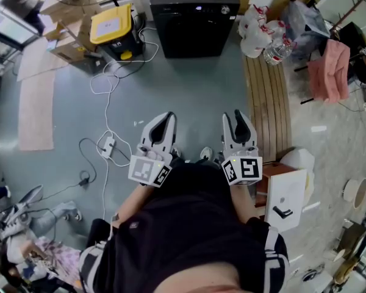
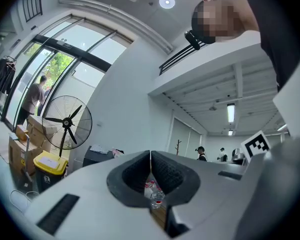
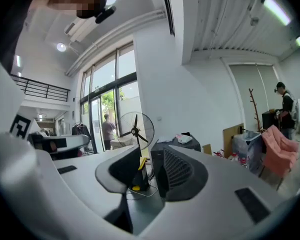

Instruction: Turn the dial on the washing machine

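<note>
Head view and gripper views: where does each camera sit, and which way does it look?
Head view: on the person's head, looking steeply down at washing machine, left tongs, right tongs, dark shirt.
Left gripper view: on the left tongs, looking along shut jaws toward fan.
Right gripper view: on the right tongs, looking between parted jaws toward the washing machine.
Both gripper views share the fan.

My head camera looks steeply down on the grey floor (image 1: 189,96), with the black box-shaped washing machine (image 1: 194,23) well away at the frame's top. The cameras on my left gripper (image 1: 169,116) and right gripper (image 1: 233,116) sit low and tilt upward along their jaws. All three views share the washing machine. Both gripper views also share a black standing fan (image 2: 66,122).
</note>
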{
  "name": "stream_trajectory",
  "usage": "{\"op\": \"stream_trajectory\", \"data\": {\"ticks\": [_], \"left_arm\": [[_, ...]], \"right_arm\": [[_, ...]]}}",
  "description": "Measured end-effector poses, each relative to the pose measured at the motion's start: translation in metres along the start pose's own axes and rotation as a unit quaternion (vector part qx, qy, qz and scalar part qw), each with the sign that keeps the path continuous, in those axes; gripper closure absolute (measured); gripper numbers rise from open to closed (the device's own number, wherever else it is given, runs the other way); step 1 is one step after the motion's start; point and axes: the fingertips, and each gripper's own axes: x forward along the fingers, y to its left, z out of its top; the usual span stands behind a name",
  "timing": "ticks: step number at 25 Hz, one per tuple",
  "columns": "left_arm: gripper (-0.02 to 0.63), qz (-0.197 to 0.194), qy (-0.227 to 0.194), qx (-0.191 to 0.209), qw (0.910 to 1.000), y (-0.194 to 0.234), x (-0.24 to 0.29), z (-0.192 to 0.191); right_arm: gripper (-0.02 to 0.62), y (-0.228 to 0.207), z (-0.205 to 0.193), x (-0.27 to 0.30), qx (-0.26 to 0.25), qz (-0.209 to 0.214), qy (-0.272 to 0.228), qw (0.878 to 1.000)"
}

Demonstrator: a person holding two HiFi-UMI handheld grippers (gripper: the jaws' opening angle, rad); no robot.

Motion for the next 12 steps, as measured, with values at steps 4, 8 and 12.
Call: {"op": "stream_trajectory", "data": {"ticks": [4,8,12], "left_arm": [[0.578,0.0,0.006,0.003,1.0,0.028,-0.006,0.003],[0.578,-0.007,0.017,-0.008,0.9998,0.06,-0.007,0.001],[0.578,-0.023,0.024,-0.016,0.9993,0.079,0.01,-0.004]], "right_arm": [[0.445,0.018,-0.015,0.022,-0.004,-0.005,0.017,1.0],[0.445,0.038,-0.027,0.048,-0.007,-0.013,0.033,0.999],[0.445,0.04,-0.038,0.077,-0.017,-0.015,0.048,0.999]]}}
